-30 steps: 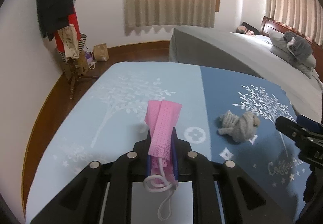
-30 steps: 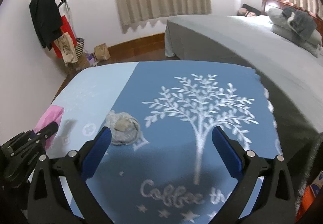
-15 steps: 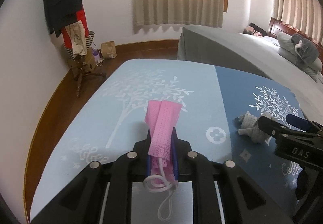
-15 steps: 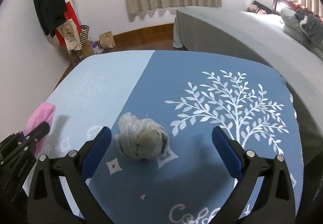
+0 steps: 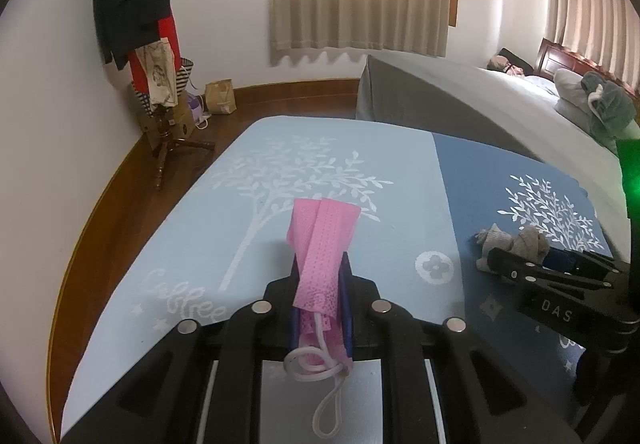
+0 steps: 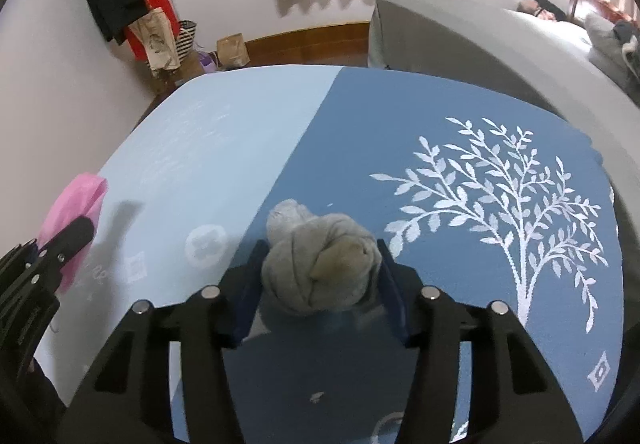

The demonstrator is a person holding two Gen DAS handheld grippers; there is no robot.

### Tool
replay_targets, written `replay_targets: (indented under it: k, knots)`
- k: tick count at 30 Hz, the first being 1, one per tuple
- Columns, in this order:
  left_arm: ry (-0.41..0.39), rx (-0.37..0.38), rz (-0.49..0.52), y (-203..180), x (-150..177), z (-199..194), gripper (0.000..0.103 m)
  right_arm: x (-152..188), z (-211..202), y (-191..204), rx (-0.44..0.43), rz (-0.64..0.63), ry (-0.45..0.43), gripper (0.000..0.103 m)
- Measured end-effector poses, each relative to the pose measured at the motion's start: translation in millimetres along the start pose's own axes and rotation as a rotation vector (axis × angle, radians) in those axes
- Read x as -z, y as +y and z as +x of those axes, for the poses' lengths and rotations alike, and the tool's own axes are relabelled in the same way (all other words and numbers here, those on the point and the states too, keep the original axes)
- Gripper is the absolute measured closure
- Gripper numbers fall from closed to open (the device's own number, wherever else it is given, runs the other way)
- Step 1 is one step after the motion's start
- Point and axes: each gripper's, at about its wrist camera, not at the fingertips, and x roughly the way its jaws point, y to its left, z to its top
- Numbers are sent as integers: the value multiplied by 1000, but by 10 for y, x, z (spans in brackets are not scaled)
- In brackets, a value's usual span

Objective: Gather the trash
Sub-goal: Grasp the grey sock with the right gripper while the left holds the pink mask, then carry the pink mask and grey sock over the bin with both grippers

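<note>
On two-tone blue cloth beside grey bed, left hand-held gripper pinching pink mask, right hand-held gripper closing around grey wad

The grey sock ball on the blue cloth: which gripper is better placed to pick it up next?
Right. The right gripper has the grey sock ball between its closing jaws, while the left gripper is shut on the pink mask.
</note>
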Motion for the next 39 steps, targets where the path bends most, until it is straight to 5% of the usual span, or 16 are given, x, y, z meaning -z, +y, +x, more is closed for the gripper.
replay_targets:
  k: [39]
  knots:
    - [-123, 213, 128, -1160, -34, -1025, 87, 620, -1904, -890, 57, 129, -266, 55]
